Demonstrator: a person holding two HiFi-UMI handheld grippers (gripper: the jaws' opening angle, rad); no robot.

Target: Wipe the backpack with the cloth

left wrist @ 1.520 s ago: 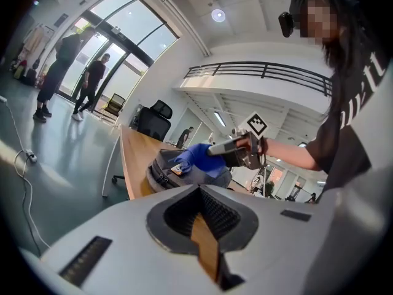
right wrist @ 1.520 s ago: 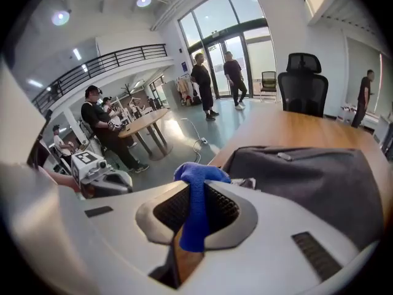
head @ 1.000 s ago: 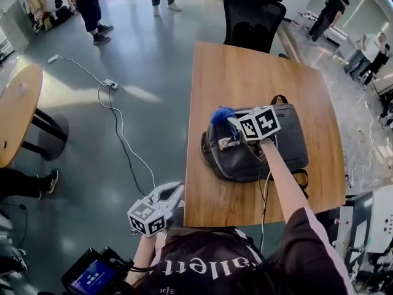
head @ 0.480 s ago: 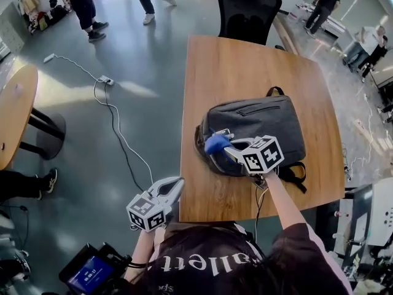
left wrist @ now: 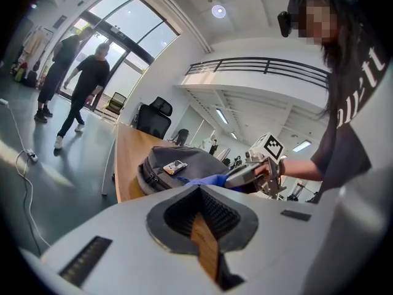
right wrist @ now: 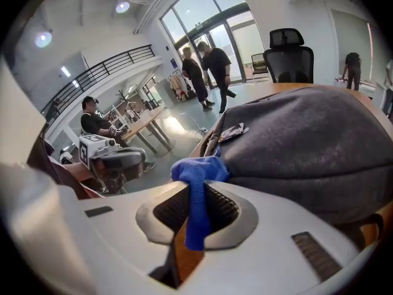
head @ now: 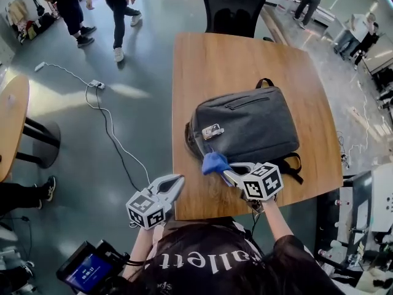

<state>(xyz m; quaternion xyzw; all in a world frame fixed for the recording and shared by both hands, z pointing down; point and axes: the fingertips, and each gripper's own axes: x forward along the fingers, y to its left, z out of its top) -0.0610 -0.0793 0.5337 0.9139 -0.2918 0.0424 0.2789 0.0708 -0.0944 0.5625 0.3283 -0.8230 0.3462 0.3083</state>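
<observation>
A grey backpack [head: 245, 125] lies flat on the wooden table [head: 245, 54], with a small tag [head: 212, 129] near its left side. My right gripper [head: 225, 169] is shut on a blue cloth [head: 214, 162], which rests at the backpack's near left edge. In the right gripper view the cloth [right wrist: 198, 183] bunches out of the shut jaws against the backpack [right wrist: 307, 140]. My left gripper [head: 175, 183] hangs off the table's near left corner, shut with nothing in it. From the left gripper view the backpack [left wrist: 178, 165] and the cloth [left wrist: 206, 180] show ahead.
A black office chair [head: 232, 8] stands at the table's far end. A cable and power strip [head: 95, 85] lie on the floor to the left, beside a round table [head: 12, 121]. People walk at the far left. The table's near edge is close to my right gripper.
My right gripper has dragged the blue cloth from the backpack's far left part down toward me to its near left edge. The left gripper has stayed in place.
</observation>
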